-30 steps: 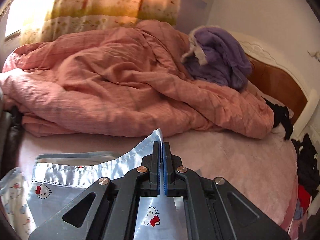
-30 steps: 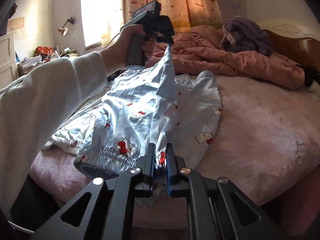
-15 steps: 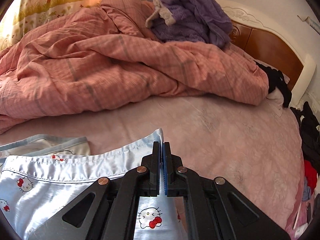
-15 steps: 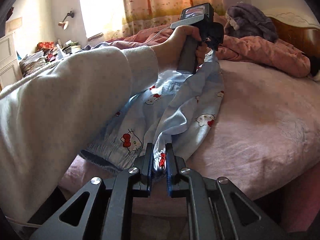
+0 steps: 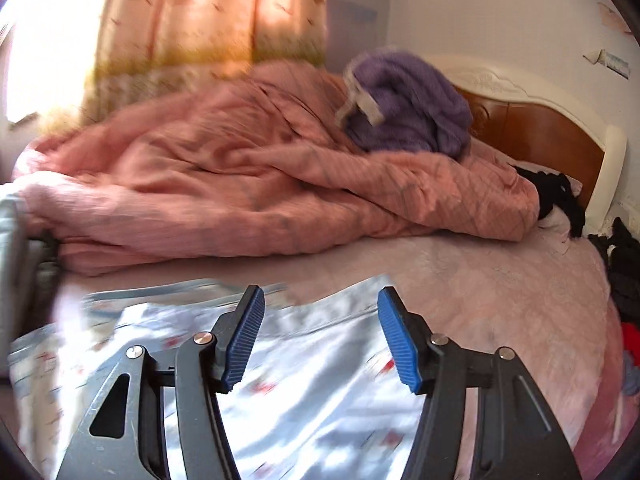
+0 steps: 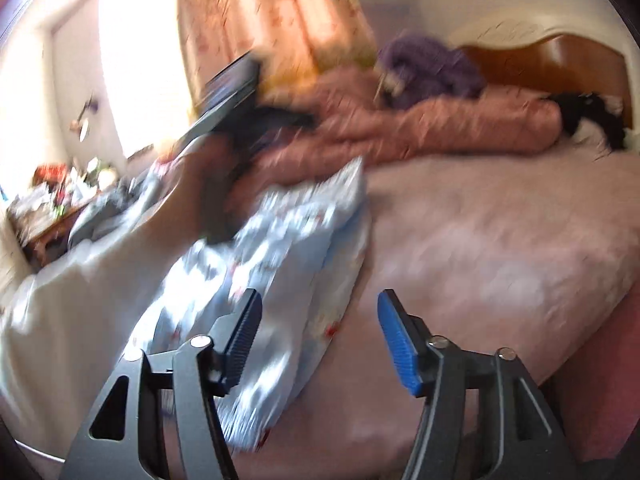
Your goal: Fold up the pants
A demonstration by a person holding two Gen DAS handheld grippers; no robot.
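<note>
In the left wrist view, the left tongs (image 5: pixel 320 336) have just been opening and now stand wide apart, with no cloth pressed between the blue pads. A moment ago they pinched the edge of the pants (image 5: pixel 304 364); now the light blue pants lie flat on the pink bed (image 5: pixel 500 292) under and ahead of the tongs. I judge that this fold was laid down and released. Behind them the heaped pink quilt (image 5: pixel 260 184) takes most of the far half of the bed, with a purple garment (image 5: pixel 408 100) on top, so there is little room further ahead.

In the right wrist view, very blurred, the right tongs (image 6: pixel 320 338) have also just been opening and hold nothing; the pants (image 6: pixel 288 248) lie to the left of them, near the bed edge. The person's sleeve (image 6: pixel 92 280) reaches across the pants and may be in the way of the next grasp
</note>
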